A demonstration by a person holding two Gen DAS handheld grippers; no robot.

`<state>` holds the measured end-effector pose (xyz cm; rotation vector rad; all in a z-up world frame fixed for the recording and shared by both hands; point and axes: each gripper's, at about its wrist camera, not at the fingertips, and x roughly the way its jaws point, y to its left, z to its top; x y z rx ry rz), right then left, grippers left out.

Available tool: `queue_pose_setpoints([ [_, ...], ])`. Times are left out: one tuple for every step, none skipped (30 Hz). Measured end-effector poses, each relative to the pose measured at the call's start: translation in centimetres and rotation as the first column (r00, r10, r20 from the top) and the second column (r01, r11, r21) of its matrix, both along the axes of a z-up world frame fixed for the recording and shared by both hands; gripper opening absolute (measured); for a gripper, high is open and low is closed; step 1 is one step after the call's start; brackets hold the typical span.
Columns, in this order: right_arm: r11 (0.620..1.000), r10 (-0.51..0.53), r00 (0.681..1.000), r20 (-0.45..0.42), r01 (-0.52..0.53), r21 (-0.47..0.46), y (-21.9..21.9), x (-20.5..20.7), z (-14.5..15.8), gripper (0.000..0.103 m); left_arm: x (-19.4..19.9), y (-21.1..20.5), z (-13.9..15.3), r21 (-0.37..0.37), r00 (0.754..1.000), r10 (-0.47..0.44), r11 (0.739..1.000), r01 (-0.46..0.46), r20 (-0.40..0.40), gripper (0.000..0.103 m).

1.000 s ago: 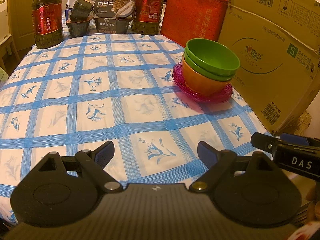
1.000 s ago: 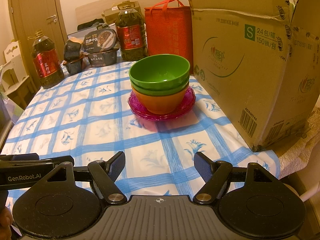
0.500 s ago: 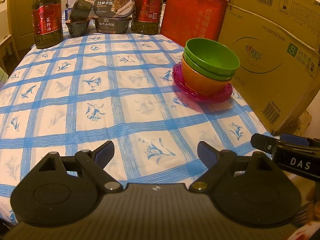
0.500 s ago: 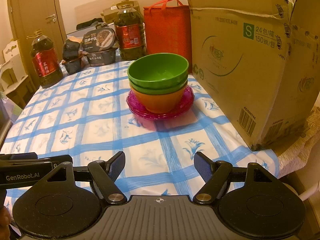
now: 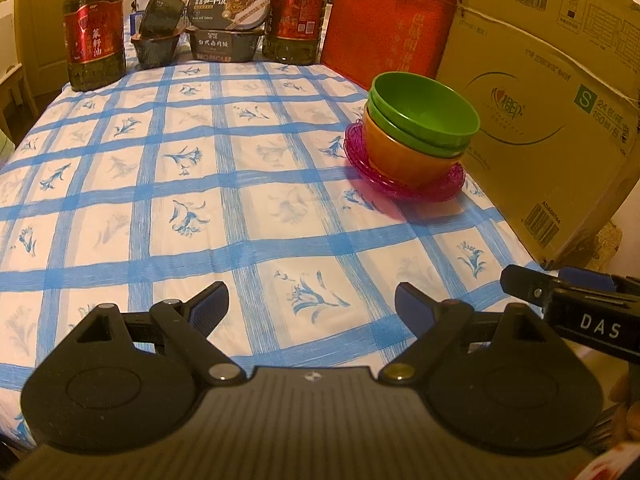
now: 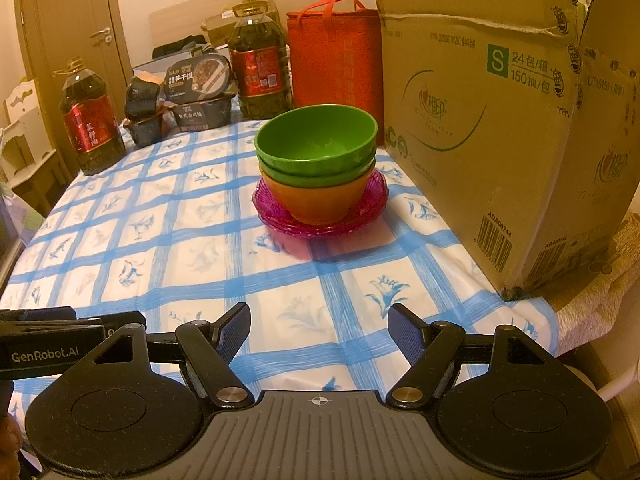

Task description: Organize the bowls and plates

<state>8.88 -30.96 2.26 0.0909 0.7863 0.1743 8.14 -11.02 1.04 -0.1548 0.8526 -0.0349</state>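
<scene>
Both grippers are held low over the near edge of the table (image 5: 120, 208), angled downward toward the blue-checked cloth. The left gripper (image 5: 311, 304) is seen with its blue-padded fingers spread well apart and nothing between them; the right gripper (image 6: 319, 330) is likewise spread wide, with only bare cloth in the gap. In the left wrist view the right gripper's tip is seen at the right edge, level with the left one and just beside it.

The task's things are gathered in one stack on the right side of the table, close to the cardboard box (image 6: 500, 128). Two green bowls (image 6: 316, 140) are nested inside an orange bowl (image 6: 320, 200), which stands upright on pink translucent plates (image 6: 280, 222) (at least two rims can be made out, though the exact count cannot be told). The stack is set well apart from both grippers, across open cloth.

At the far edge, two oil bottles (image 5: 94, 28), dark food boxes (image 5: 226, 24) and a red bag (image 5: 384, 20) are lined up.

Compared with the frame a second earlier, almost nothing is changed: the left view is the same, and the stack is seen in nearly the same place in the right view, only a little shifted. The finger gaps are unchanged.
</scene>
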Motion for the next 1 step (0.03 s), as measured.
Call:
queue_pose_setpoints([
  [1.000,0.000,1.000,0.000,0.000,-0.001,-0.05,0.04,-0.04,0.075,0.04,0.01,-0.07,-0.003,1.000,0.000,1.000,0.000,-0.003,0.089],
])
